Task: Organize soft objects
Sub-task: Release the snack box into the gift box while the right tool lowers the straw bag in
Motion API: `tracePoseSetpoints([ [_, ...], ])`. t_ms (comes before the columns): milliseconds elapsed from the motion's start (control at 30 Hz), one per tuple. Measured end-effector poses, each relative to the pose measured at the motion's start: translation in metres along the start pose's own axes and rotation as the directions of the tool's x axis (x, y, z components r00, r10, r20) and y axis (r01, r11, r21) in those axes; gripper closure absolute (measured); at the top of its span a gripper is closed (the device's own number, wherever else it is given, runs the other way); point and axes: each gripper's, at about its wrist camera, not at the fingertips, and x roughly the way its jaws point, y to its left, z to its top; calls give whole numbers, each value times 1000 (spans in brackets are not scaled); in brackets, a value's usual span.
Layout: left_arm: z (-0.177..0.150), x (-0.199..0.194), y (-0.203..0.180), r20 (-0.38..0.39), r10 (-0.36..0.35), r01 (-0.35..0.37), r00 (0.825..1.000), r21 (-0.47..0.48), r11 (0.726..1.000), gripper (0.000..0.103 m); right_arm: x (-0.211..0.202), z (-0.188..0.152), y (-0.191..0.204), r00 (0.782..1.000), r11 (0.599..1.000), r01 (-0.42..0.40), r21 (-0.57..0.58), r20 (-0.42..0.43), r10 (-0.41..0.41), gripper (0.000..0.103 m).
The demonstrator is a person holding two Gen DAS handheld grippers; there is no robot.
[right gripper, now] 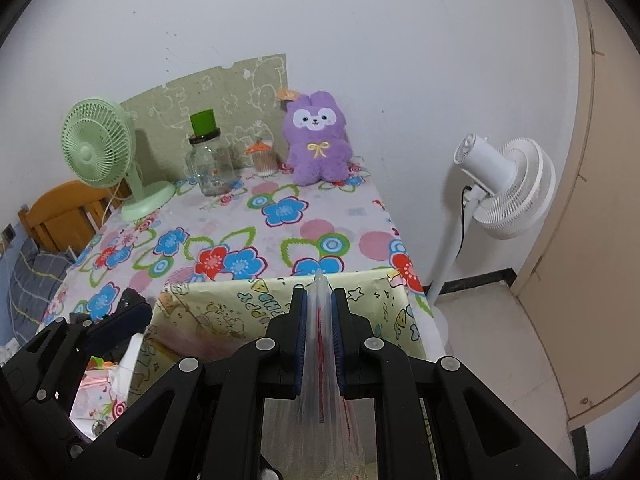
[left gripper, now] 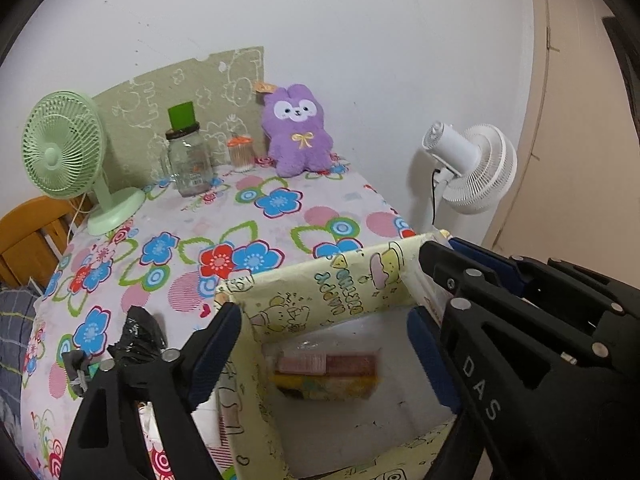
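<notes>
The right gripper [right gripper: 319,312] pinched a clear plastic bag [right gripper: 320,360] (red-striped). The left gripper [left gripper: 324,344] stood spread over the yellow cartoon-printed box [left gripper: 320,292], gripping nothing.

A plain white wall [right gripper: 360,20] runs behind everything, scuffed with a few small dark marks. Against it stands a table under a flowered cloth [right gripper: 248,236], pink circles and blue and red blossoms all over. A pale green patterned board [right gripper: 224,92] leans on the wall at the table's back. To the left, the top of an orange wooden chair [right gripper: 60,212] shows, with checked grey-blue bedding [right gripper: 32,276] just below it. On the right, 1 white pedestal fan [right gripper: 508,188] stands on a pale floor [right gripper: 492,344], its black cord hanging down. A dark skirting strip [right gripper: 476,280] lines the wall's foot, and a beige door [right gripper: 600,160] closes off the right side. The light is even and soft.
</notes>
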Motion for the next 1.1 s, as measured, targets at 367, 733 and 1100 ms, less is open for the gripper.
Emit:
tracePoseSetpoints([
  [367,-3,12,2,-53,30,-30,998,-5,1000,12,17,-3,0,999,1000,-13,-8,-40,13,85],
  [733,-4,-3,2,-20,21,-21,1000,-1,1000,8,-3,-1,4,1000,999,22,-28,2,-22,39],
  [1100,-6,-35,8,24,-4,4,1000,8,1000,4,-41,-2,16,994,997,75,-21,82,-73,20],
])
